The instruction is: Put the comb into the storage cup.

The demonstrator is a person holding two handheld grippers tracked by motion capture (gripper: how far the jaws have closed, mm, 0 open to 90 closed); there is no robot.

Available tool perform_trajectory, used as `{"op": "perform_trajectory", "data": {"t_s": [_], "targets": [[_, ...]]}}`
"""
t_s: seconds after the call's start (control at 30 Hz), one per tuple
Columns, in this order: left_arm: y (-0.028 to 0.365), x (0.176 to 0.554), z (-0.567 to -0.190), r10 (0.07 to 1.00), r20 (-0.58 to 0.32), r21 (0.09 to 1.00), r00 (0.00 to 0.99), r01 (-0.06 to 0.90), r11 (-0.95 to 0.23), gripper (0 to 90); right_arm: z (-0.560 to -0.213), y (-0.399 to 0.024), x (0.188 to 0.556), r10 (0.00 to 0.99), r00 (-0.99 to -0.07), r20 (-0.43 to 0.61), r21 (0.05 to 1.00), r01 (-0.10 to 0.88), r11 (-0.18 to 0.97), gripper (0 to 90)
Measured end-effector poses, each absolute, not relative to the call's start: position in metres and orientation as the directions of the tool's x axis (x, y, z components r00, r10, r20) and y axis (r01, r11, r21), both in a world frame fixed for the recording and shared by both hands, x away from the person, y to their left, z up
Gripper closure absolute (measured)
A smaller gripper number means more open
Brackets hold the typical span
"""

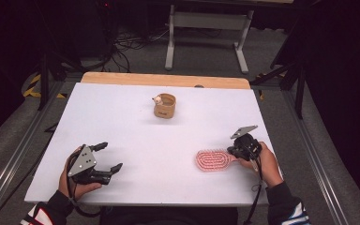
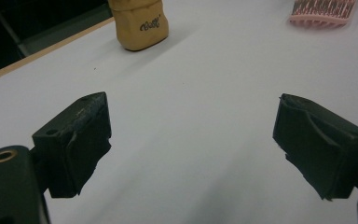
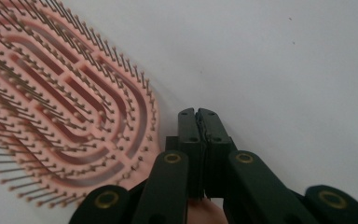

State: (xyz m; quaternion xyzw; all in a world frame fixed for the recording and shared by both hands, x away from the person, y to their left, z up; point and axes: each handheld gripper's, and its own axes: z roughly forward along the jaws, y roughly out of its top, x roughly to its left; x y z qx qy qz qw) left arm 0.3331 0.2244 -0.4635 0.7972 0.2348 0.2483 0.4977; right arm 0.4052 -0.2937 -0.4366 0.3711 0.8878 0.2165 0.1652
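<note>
Pink hairbrush [image 1: 212,159] flat on desk [image 1: 136,136], handle clamped in closed right tongs [image 1: 238,151], head pointing away (bristles up); left tongs [image 1: 108,157] gaping, holding nothing.

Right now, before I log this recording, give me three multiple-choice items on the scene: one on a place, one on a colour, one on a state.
1. Where does the hairbrush lie?
A. inside the cup
B. on the white table by the right hand-held gripper
C. between the left jaws

2. What colour is the hairbrush?
A. blue
B. green
C. pink

3. How do the left hand-held gripper's jaws stand?
A. wide apart, nothing between them
B. shut on the cup
C. shut on the hairbrush

Key: 1 B, the hairbrush lies flat on the table next to the right hand-held gripper, far from the tan cup. 2 C, its body and bristle bed are pink. 3 A, the left hand-held gripper shows bare table between its jaws.
</note>
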Motion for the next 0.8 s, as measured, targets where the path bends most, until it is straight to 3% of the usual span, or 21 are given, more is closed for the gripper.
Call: {"op": "perform_trajectory", "data": {"t_s": [0.33,0.8], "targets": [[0.225,0.332,-0.463,0.619,0.165,0.910,0.768,0.124,-0.397,12.3,-0.435,-0.327,0.400,0.792,-0.596,-0.129,0.517,0.641,0.567,90.0],[0.228,0.331,-0.462,0.621,0.171,0.909,0.765,0.120,-0.399,12.2,-0.437,-0.333,0.376,0.770,-0.629,-0.113,0.519,0.623,0.585,90.0]]}}
